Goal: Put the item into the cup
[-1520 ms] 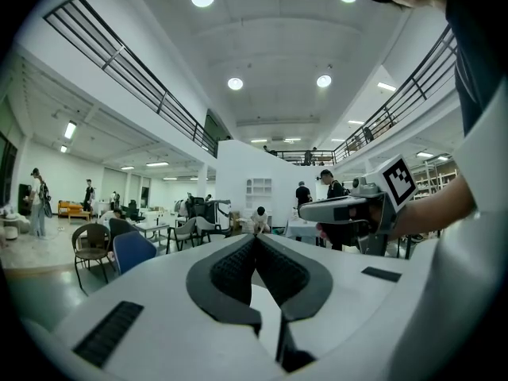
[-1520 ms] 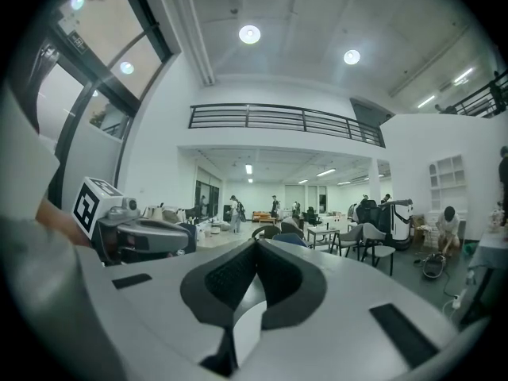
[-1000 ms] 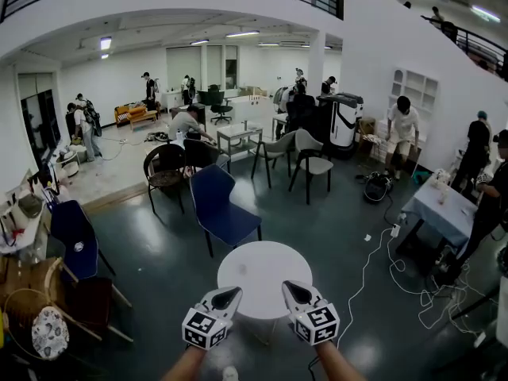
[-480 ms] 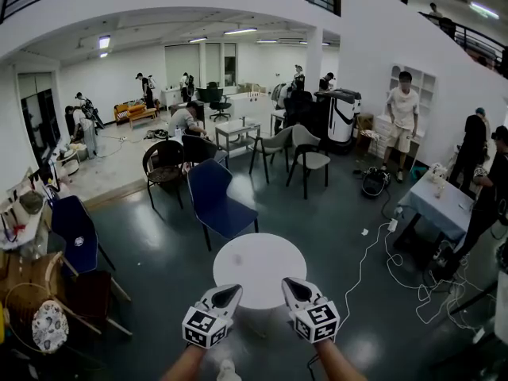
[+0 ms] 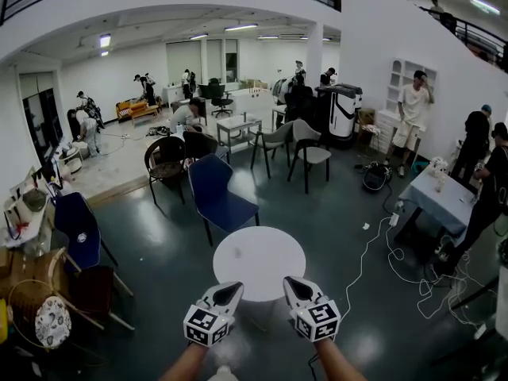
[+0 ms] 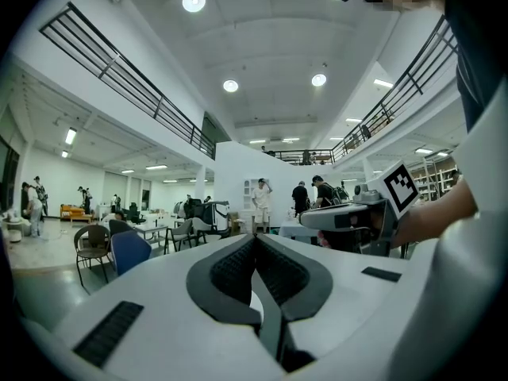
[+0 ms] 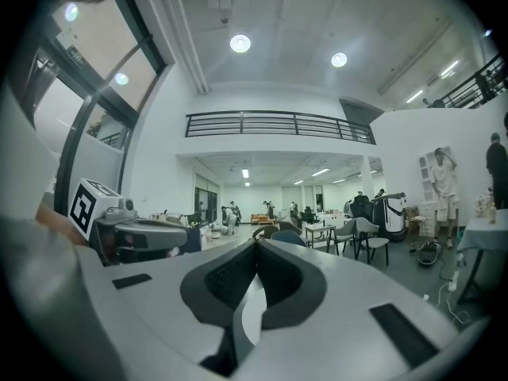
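With the left gripper (image 5: 225, 295) and right gripper (image 5: 298, 291) both closed on nothing and held level before the round white worktop (image 5: 259, 252), the task seems unstarted: no item or cup shows, so locating them comes next.

No words, brand names or numbers can be read in any view. The only printed marks that can be made out are black-and-white square code patterns. They are borne on the white marker cube (image 5: 202, 325) of the left gripper (image 5: 232, 290) and on the matching white cube (image 5: 319, 321) of the right gripper (image 5: 292, 284), and no letters or digits are contained in them. A small white round mark on the back of a dark blue chair (image 5: 79, 232) is too small to be read.
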